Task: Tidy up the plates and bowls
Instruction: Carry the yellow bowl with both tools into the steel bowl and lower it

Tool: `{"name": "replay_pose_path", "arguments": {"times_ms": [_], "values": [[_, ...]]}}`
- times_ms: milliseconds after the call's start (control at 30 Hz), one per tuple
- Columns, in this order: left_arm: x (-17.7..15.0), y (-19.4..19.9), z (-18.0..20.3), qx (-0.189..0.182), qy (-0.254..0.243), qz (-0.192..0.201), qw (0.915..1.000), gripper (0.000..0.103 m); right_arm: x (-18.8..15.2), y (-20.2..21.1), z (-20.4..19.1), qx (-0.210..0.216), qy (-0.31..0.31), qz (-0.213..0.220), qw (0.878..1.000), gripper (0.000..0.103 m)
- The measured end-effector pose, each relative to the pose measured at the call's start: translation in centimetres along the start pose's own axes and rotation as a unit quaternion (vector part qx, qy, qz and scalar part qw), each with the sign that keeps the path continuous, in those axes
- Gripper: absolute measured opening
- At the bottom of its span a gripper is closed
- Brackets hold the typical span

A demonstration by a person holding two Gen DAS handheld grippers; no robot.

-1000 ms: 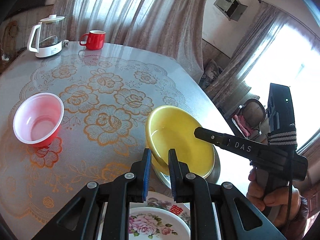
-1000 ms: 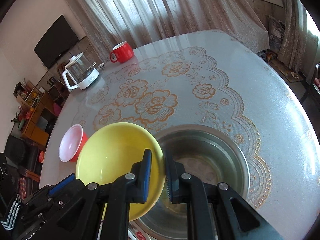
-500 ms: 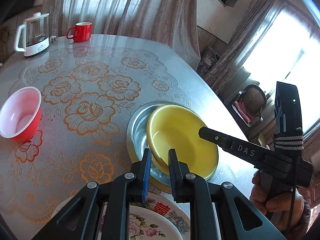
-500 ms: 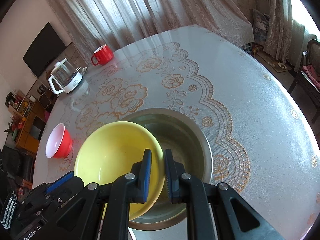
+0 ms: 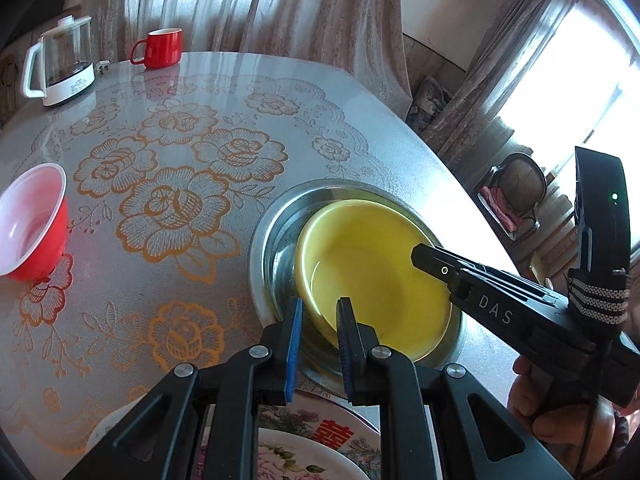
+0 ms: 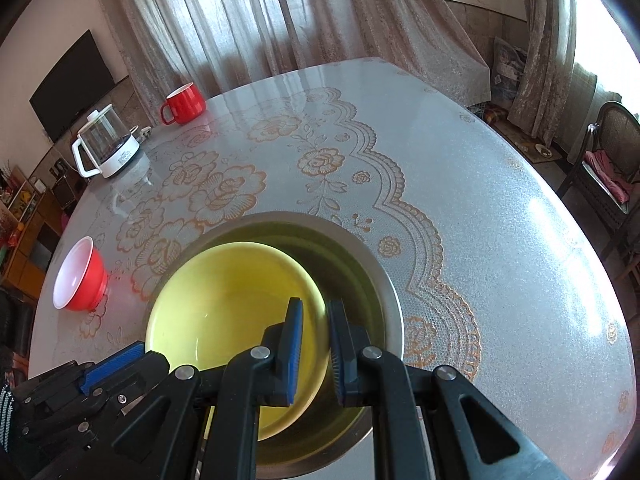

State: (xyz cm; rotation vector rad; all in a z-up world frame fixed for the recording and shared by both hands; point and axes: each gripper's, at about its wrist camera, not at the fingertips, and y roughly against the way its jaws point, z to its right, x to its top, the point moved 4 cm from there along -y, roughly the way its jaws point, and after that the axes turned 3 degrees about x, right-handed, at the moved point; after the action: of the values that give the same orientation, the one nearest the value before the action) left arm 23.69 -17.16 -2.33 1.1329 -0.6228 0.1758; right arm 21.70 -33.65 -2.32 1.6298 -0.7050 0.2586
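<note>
A yellow bowl (image 5: pixel 372 272) (image 6: pixel 228 296) sits low inside a wider steel bowl (image 5: pixel 272 220) (image 6: pixel 384 276) on the lace-patterned table. My left gripper (image 5: pixel 320 308) is shut on the yellow bowl's near-left rim, which passes between its blue pads. My right gripper (image 6: pixel 316 312) is shut on the opposite rim; the left wrist view shows it reaching in from the right (image 5: pixel 418 254). Whether the yellow bowl rests on the steel bowl's bottom is hidden. A red bowl with a white inside (image 5: pixel 28 224) (image 6: pixel 78 276) stands apart to the left.
A floral plate (image 5: pixel 304 452) lies at the table's near edge under my left gripper. A red mug (image 5: pixel 160 48) (image 6: pixel 184 104) and a glass kettle (image 5: pixel 60 68) (image 6: pixel 106 148) stand at the far side. A chair (image 6: pixel 608 160) stands beyond the table's right edge.
Both grippers have sunk with the yellow bowl, which was hanging tilted above the steel bowl and now lies down inside its rim. Both grips are unchanged.
</note>
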Motion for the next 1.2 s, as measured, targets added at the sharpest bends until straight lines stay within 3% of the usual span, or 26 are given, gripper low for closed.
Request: {"name": "replay_pose_path", "arguments": {"times_ms": [667, 1200], "values": [[-0.4, 1.0, -0.2, 0.002, -0.003, 0.011, 0.9999, 0.019, -0.6, -0.8, 0.1, -0.007, -0.002, 0.0, 1.0, 0.016], [-1.4, 4.1, -2.7, 0.018, 0.01, 0.033, 0.9992, 0.02, -0.2, 1.6, -1.9, 0.004, 0.006, 0.033, 0.999, 0.021]]}}
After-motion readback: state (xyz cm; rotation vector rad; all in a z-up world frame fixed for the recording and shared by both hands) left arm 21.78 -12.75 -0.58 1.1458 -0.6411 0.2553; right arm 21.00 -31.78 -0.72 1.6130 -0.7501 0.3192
